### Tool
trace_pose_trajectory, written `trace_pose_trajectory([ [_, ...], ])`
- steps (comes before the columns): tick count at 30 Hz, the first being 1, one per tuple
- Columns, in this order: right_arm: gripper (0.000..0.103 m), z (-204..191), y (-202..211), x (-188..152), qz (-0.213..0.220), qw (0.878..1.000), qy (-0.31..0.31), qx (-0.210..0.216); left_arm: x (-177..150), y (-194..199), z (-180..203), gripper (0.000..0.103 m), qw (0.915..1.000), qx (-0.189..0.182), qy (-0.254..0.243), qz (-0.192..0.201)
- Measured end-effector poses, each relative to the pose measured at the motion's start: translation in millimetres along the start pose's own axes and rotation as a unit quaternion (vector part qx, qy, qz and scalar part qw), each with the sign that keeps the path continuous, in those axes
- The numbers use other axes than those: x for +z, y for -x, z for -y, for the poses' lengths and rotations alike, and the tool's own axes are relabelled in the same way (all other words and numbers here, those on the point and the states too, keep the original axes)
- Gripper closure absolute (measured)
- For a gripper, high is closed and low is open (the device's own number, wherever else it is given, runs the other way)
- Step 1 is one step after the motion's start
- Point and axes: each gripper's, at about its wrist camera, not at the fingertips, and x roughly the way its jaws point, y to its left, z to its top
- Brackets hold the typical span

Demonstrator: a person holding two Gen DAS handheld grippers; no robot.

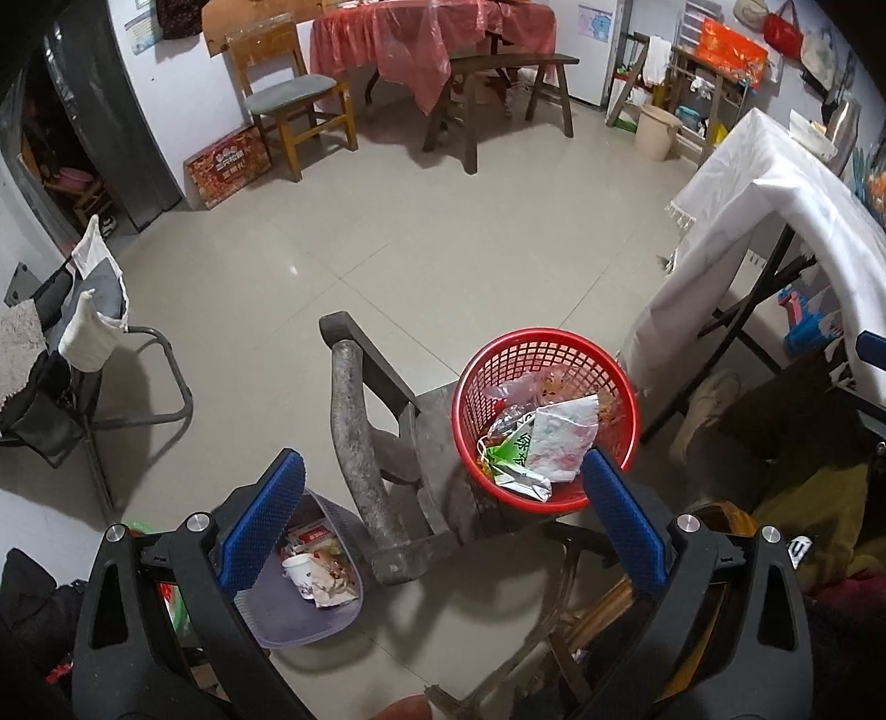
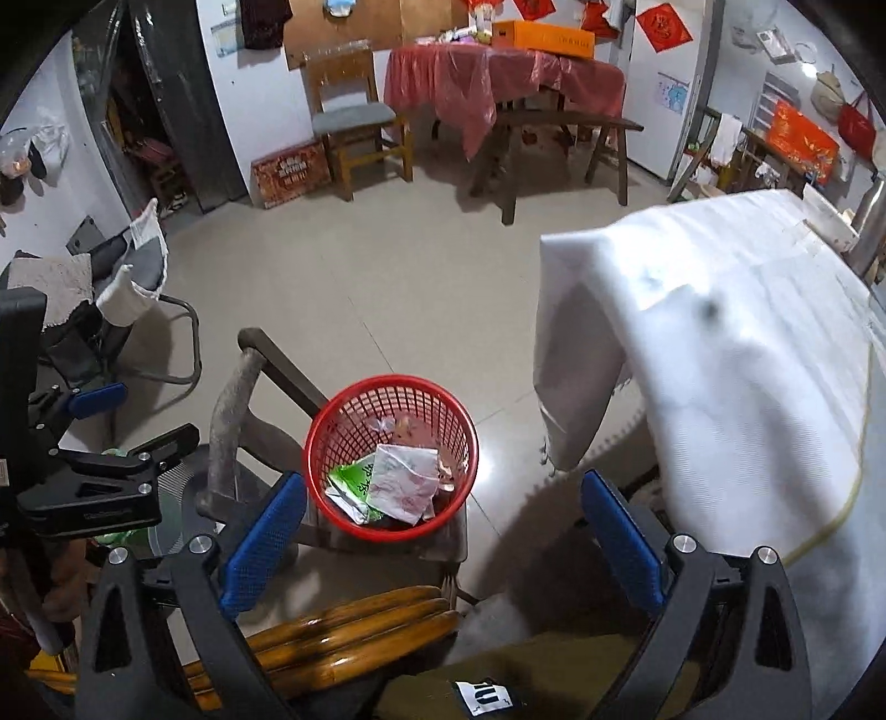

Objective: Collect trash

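A red mesh basket (image 1: 476,382) stands on a dark wooden chair (image 1: 382,387) and holds wrappers and a white paper (image 1: 562,437). It also shows in the right wrist view (image 2: 343,415), with the white paper (image 2: 401,479) and a green wrapper (image 2: 351,479) inside. My left gripper (image 1: 443,487) is open and empty, above and near the basket. My right gripper (image 2: 443,504) is open and empty, above the basket's near side. The left gripper's body (image 2: 99,476) shows at the left of the right wrist view. A grey bin (image 1: 310,603) on the floor holds a paper cup (image 1: 296,570) and wrappers.
A white-clothed folding table (image 1: 775,194) stands at the right (image 2: 747,332). A black chair with cloths (image 1: 83,332) stands at the left. A red-clothed table (image 1: 432,33), a bench (image 1: 498,66) and a wooden chair (image 1: 288,88) line the far wall. A yellow wooden chair back (image 2: 343,637) lies below.
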Motion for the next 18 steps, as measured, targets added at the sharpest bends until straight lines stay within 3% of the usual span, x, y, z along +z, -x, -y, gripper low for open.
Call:
trace_pose_trajectory([
  [10, 0.006, 6.6, -27.5, -8.0, -0.044, 0.999, -0.009, -0.004, -7.3, -25.1, 10.0, 0.007, 0.9996, -0.017, -0.005, -0.023],
  [18, 0.006, 6.0, -26.5, -9.0, -0.048, 0.999, -0.001, -0.005, -7.4, -24.0, 20.1, 0.007, 0.9996, -0.005, -0.026, -0.013],
])
